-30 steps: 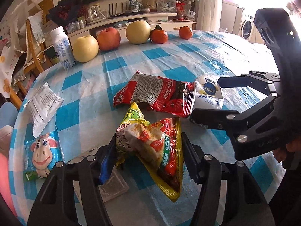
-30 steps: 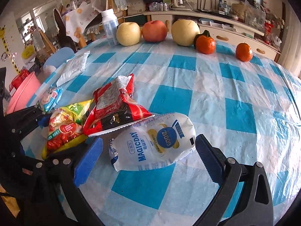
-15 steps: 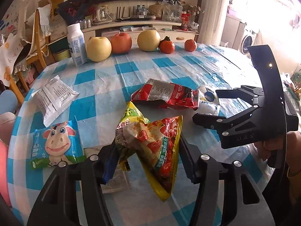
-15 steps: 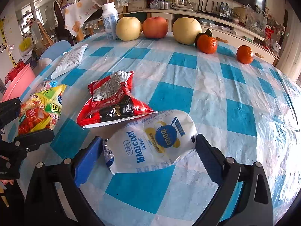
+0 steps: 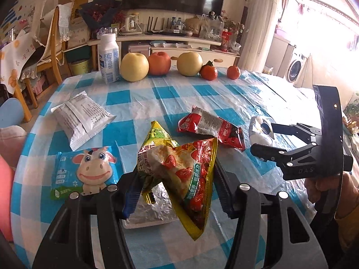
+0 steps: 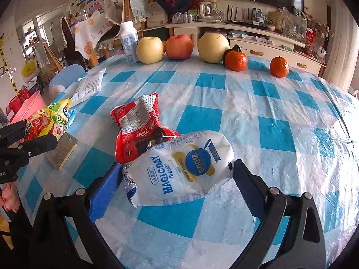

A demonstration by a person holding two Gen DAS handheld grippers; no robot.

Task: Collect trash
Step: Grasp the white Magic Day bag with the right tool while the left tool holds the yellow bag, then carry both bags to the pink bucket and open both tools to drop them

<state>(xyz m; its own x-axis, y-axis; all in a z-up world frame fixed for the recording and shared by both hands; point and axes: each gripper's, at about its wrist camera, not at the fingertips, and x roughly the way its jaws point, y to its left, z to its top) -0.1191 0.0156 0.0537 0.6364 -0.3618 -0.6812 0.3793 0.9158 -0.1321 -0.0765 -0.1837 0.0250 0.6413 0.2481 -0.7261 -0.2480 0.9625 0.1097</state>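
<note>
My left gripper [image 5: 175,190] is shut on a yellow and red snack bag [image 5: 179,170] and holds it above the table; it also shows in the right wrist view [image 6: 47,121]. My right gripper [image 6: 175,177] is open, its fingers on either side of a white MAGICDAY pouch [image 6: 179,170] that lies on the blue checked tablecloth [image 6: 269,116]. A red snack wrapper [image 6: 136,123] lies just beyond the pouch. In the left wrist view the red wrapper [image 5: 211,127] and the pouch [image 5: 260,132] lie to the right.
A blue cow packet [image 5: 87,170], a grey packet [image 5: 80,116] and a foil packet [image 5: 152,210] lie on the table. Apples, pears and oranges [image 6: 235,58] and a white bottle [image 6: 129,41] line the far edge. A pink bin [image 6: 29,107] stands left of the table.
My left gripper has lifted the yellow and red bag up and back toward the table's left edge. My right gripper has moved slightly closer around the white pouch, still open.
</note>
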